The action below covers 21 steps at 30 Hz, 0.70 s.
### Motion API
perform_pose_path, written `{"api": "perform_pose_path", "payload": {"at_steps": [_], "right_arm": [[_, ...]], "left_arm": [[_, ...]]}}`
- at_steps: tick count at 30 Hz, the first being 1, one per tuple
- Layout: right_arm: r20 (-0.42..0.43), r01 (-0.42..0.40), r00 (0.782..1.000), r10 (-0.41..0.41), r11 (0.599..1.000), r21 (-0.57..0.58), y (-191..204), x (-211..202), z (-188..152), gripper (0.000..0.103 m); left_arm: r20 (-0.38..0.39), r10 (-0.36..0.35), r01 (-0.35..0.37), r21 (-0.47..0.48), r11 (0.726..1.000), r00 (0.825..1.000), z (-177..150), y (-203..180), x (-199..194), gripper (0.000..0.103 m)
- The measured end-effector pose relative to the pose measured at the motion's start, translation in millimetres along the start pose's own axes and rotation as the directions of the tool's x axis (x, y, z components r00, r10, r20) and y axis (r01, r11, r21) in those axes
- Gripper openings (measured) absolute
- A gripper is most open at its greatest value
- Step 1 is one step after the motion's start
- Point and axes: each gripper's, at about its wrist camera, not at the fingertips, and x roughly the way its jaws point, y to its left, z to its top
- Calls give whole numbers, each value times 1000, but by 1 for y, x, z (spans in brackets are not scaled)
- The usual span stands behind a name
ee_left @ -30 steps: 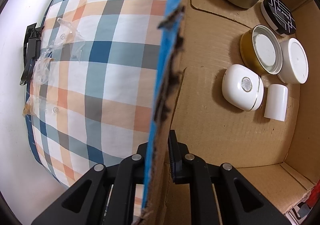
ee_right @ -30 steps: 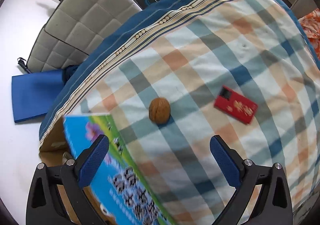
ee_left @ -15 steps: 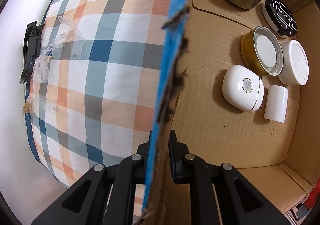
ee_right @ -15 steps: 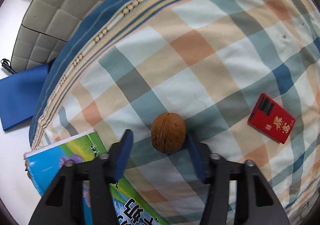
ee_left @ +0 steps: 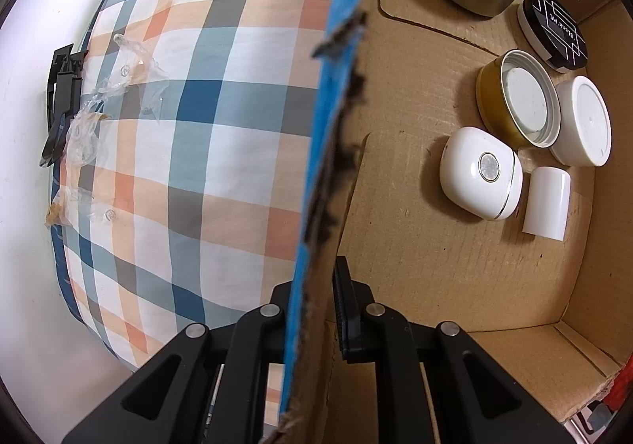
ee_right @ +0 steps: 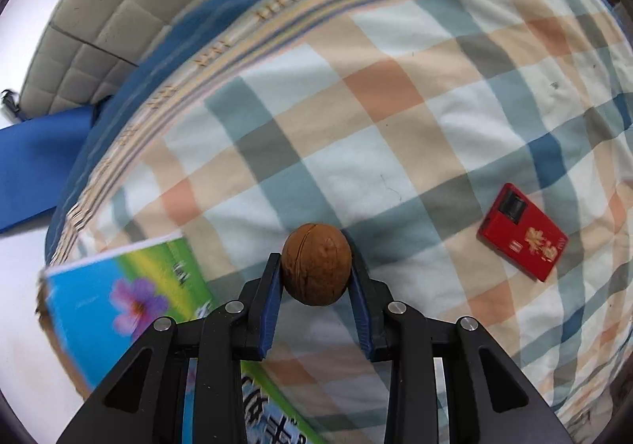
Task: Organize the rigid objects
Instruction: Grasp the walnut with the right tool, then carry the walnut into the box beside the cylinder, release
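You're working over a bed [ee_right: 415, 135] covered in a plaid sheet of orange, teal, grey and white. A red card [ee_right: 522, 232] lies flat on it at about 3 o'clock in your right wrist view. The cardboard box [ee_left: 435, 246] sits on the bed, its printed blue-green flap showing at 8 o'clock there. In your left wrist view, crumpled clear plastic [ee_left: 107, 104] lies at 9 o'clock near the bed's edge.
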Motion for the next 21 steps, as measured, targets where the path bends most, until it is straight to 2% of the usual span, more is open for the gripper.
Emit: {"api": "perform_pose_path", "payload": {"at_steps": [4, 9, 14, 18, 21], "right_arm": [[55, 0, 998, 5, 996, -89, 14, -34, -23, 35], [111, -10, 993, 34, 977, -211, 32, -81, -68, 35], [93, -72, 990, 105, 950, -304, 35, -117, -117, 35], [45, -121, 988, 147, 925, -361, 46, -122, -165, 35], [19, -123, 990, 143, 903, -411, 54, -116, -199, 35]], "left_arm": [[3, -1, 1, -4, 1000, 1000, 0, 0, 0, 9], [14, 7, -7, -2, 1000, 1000, -2, -2, -1, 9], [17, 5, -5, 0, 1000, 1000, -4, -2, -1, 9], [19, 7, -7, 0, 1000, 1000, -5, -2, -2, 9], [20, 5, -5, 0, 1000, 1000, -5, -3, -1, 9]]}}
